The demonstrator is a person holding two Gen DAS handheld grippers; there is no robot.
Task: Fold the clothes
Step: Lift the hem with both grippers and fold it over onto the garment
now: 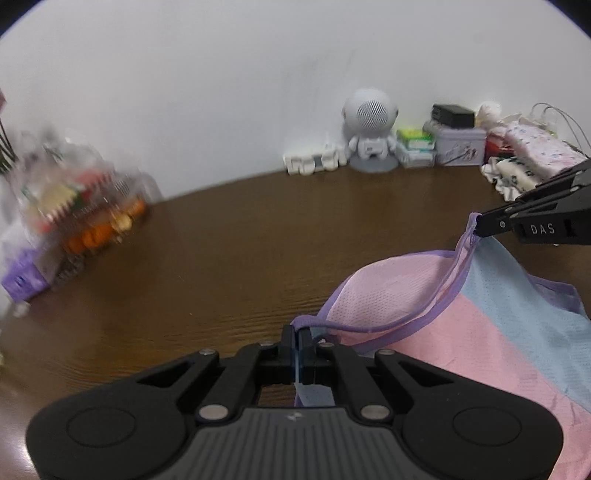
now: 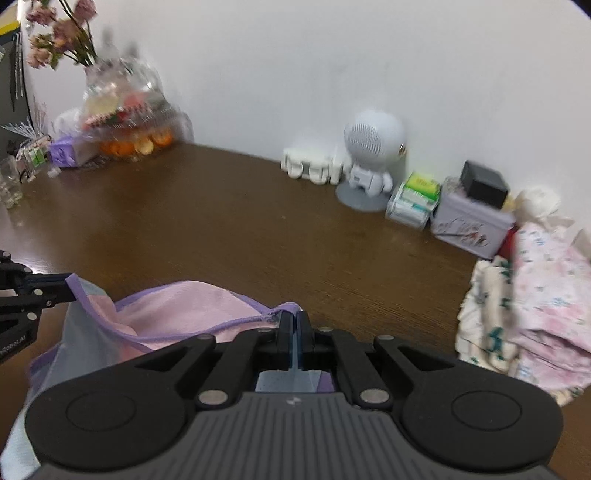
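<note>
a pink and light blue mesh garment with purple trim is held up over the brown wooden counter, pinched at two points along its trimmed edge. the left claw is clamped together on the purple trim, and a strip of light blue fabric is seen running back between its fingers. the right claw is likewise clamped on the purple trim, with blue and purple cloth bunched behind its closed jaws. in the left wrist view the right claw is seen coming in from the right side, its tip gripping a raised fold of trim. the trim sags in a curve between the two grips, and the rest of the garment hangs down toward the near edge of the counter.

along the far edge of the counter, against the white wall, a white robot-shaped speaker is stood on a grey base, with a white power strip just beside it. a green and white box and a lavender tin with a black box on top are lined up next to the speaker. a pile of patterned clothes is heaped toward the far right corner. near the far left corner a clear container of snacks and oranges is seen, blurred, beside a purple box and pink flowers.
</note>
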